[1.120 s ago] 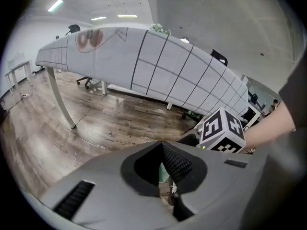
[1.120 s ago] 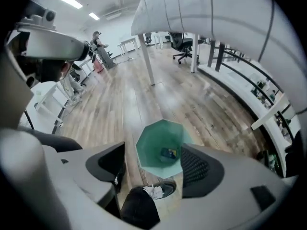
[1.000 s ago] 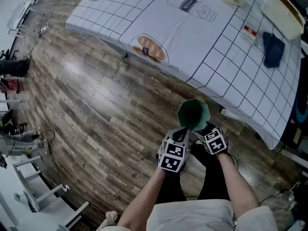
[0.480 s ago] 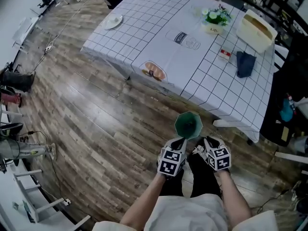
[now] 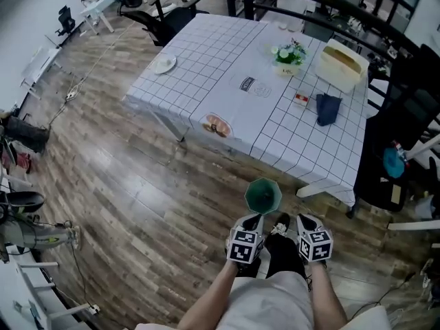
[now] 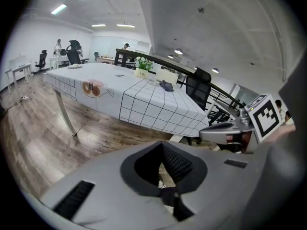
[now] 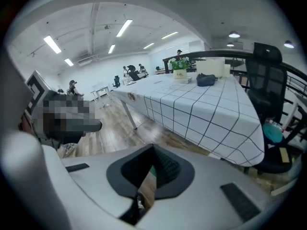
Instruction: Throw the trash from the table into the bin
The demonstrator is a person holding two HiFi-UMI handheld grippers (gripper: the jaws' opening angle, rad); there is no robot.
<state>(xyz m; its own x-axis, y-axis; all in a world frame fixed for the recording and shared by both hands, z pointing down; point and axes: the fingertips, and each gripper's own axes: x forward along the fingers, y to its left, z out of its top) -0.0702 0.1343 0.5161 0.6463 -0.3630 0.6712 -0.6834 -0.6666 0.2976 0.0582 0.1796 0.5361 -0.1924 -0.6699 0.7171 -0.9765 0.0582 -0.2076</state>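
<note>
1. Two tongs: the left tongs [image 5: 251, 222] are clenched with nothing between the jaws. The right tongs [image 5: 303, 220] have just been closing and now sit clenched and empty. They are side by side but not touching
2. One green bin [image 5: 262, 195] stands on the wooden floor [image 5: 124, 184] just ahead of both tongs, near the counter's edge; its inside is too dark to tell the contents
3. One counter [image 5: 227, 74] under a checked cloth carries one plate [image 5: 164, 64], one potted plant [image 5: 289, 52], one cream box [image 5: 340, 64], one dark blue cloth [image 5: 328, 108] and one small red-and-white packet [image 5: 300, 100]; the box's contents cannot be made out
</note>
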